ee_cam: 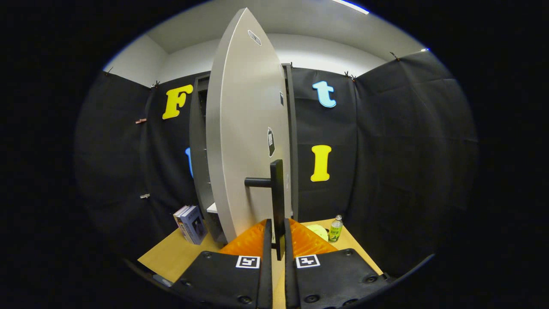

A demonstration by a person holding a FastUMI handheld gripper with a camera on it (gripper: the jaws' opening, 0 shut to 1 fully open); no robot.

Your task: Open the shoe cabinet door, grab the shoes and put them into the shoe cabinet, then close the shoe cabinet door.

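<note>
Jaws (278, 240) clamped on the door handle (277, 201), centre frame.
Nearly shut around the vertical bar, gripping low for leverage; the cabinet door (244, 141) stands swung partly open above the tabletop (171, 253).

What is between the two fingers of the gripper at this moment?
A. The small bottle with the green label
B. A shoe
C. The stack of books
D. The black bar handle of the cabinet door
D. The gripper has its fingers on either side of the lower end of the black bar handle, which stands on the partly open cabinet door; the bottle and books stand apart on the table.
</note>
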